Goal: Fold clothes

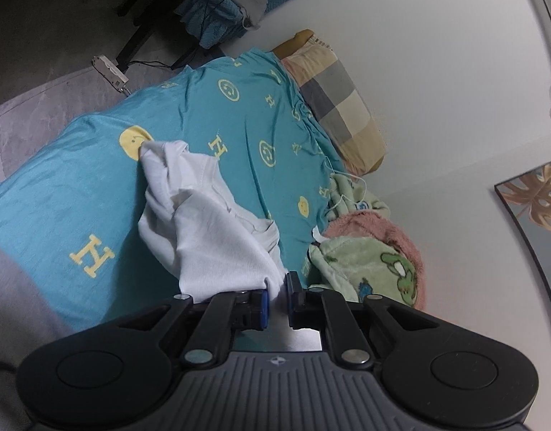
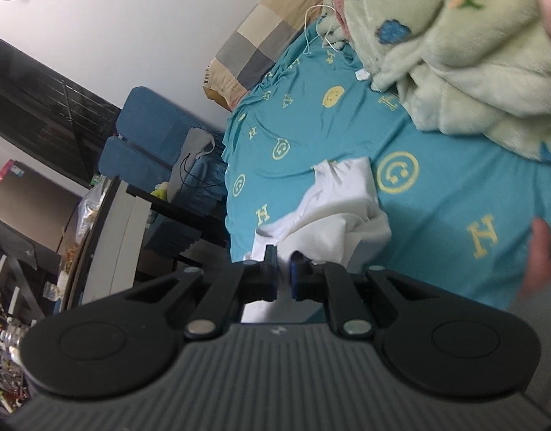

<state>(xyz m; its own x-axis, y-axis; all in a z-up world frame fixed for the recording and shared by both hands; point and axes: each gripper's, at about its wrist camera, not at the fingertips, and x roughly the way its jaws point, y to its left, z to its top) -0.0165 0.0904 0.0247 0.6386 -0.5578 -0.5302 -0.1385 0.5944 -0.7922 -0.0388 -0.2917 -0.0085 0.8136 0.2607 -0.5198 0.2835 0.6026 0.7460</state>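
Holding the white garment (image 1: 203,212) between both tools, you had it lifted and bunched above the teal sheet of the bed (image 1: 60,201), not lying flat. Your left gripper (image 1: 278,300) was nearly closed, its blue pads pinching a gathered edge of the white cloth, and from there the fabric trailed away in loose folds toward the sheet's near edge, where its far end touched down beside a yellow smiley print. Your right gripper (image 2: 283,274) was likewise closed to a narrow gap on another part of the same garment (image 2: 333,208), with cloth visible between the pads. Gripping at two separate points looked meant to let the cloth hang so you could find its shape and spread it; which seam or corner each pad held I could not tell, since the fabric was crumpled there.

Nothing about the garment showed a finished fold: it was creased, twisted and hanging. That would fit either shaking it out before laying it flat or carrying it up mid-fold, and the pictures did not settle which.

A green plush blanket (image 1: 365,269) over a pink one (image 1: 390,230) sat heaped along the wall-side edge of the bed, and a checked pillow (image 1: 340,97) lay at the head corner, leaving the middle of the sheet bare as your working space. A blurred hand (image 2: 541,255) showed at the right view's edge.
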